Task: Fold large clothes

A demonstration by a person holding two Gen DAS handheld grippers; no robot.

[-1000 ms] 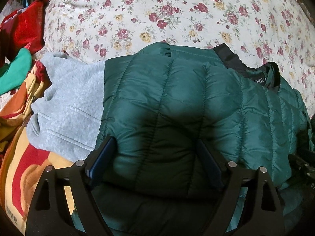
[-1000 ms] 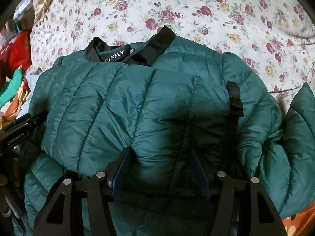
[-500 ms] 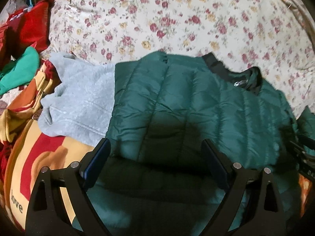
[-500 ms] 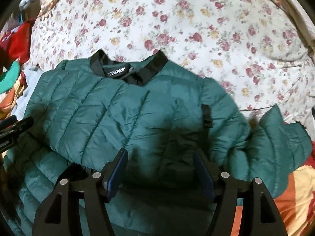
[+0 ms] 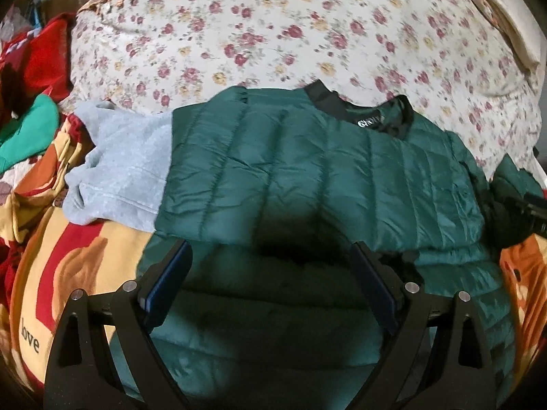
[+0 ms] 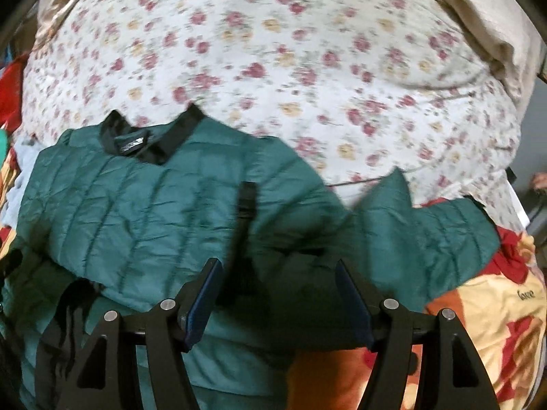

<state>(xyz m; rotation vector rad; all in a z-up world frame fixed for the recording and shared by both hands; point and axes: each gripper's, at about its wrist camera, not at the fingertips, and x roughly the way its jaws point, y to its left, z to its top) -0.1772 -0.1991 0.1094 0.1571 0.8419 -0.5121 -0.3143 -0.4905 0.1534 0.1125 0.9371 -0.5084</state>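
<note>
**Folded puffer jacket may spring open or slide off the pile**

The dark green quilted puffer jacket (image 5: 307, 177) lies on the bed, its upper half doubled down over the lower half, black collar (image 5: 355, 106) toward the cream quilt with red flowers (image 5: 273, 34). One sleeve (image 6: 427, 225) sticks out to the right, unfolded, over the orange and red printed blanket (image 6: 495, 324).

The left gripper (image 5: 270, 290) hangs above the jacket's near edge with its jaws spread wide and nothing between them. The right gripper (image 6: 277, 300) also stands open and empty; its jaws have just been opening, with no cloth caught.

Likely risks: the puffy, slick fabric holds air, so the fold may creep back open with nothing pressing on it. The jacket's left edge rests on a grey fleece garment (image 5: 119, 171), an uneven base that could tilt the bundle. Pulling the loose sleeve across could drag the top layer askew.
</note>
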